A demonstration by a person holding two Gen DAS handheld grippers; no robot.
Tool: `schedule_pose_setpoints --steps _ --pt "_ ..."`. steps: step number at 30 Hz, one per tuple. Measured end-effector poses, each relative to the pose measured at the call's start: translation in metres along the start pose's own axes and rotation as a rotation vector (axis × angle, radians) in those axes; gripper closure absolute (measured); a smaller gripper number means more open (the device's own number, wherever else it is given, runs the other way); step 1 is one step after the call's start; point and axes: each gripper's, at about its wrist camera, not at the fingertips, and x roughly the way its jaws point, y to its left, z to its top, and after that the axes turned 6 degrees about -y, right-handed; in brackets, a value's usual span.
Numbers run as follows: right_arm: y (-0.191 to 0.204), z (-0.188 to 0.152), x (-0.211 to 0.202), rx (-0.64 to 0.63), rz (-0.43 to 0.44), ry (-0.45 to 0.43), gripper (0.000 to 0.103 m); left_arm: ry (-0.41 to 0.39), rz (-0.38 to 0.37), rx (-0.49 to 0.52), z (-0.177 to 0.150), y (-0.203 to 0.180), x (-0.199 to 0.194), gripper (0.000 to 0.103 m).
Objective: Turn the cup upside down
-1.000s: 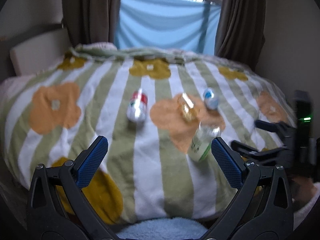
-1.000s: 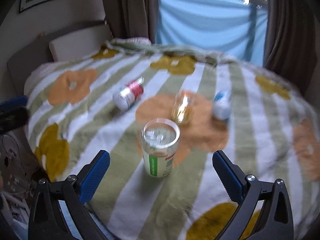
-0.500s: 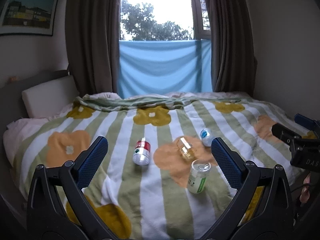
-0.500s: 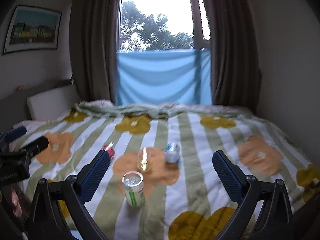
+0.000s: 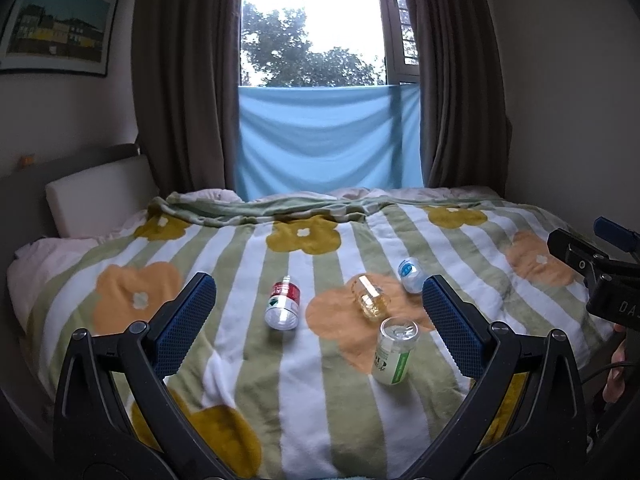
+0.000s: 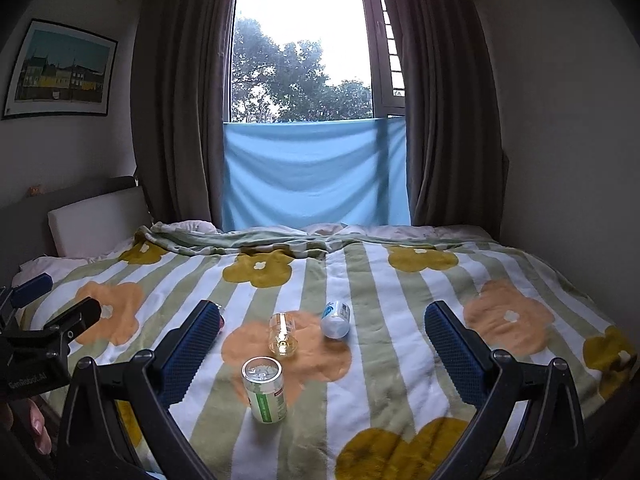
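A clear cup with a green and white label (image 5: 393, 351) stands on the flowered blanket, nearest to me; it also shows in the right wrist view (image 6: 264, 389). A clear amber-tinted glass (image 5: 371, 298) (image 6: 283, 335) lies on its side on an orange flower. A blue-labelled cup (image 5: 411, 275) (image 6: 336, 319) and a red-labelled cup (image 5: 283, 307) lie on their sides too. My left gripper (image 5: 318, 326) is open and empty, well back from the cups. My right gripper (image 6: 323, 356) is open and empty, also held back.
The bed (image 5: 240, 360) fills the room up to a window with dark curtains and a blue cloth (image 5: 328, 136). A headboard cushion (image 5: 100, 196) is at the left. The other gripper shows at the right edge (image 5: 600, 272) and at the left edge (image 6: 44, 344).
Both grippers have pulled back and tilted up from close over the bed, so the cups look smaller and the window shows. The cups have not moved.
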Motion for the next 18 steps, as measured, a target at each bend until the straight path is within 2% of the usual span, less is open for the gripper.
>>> schedule_pose_setpoints --steps 18 --pt "0.0035 0.0022 -0.0017 -0.012 0.003 -0.009 0.000 -0.001 -0.002 -0.008 0.0001 0.0033 -0.0008 0.000"
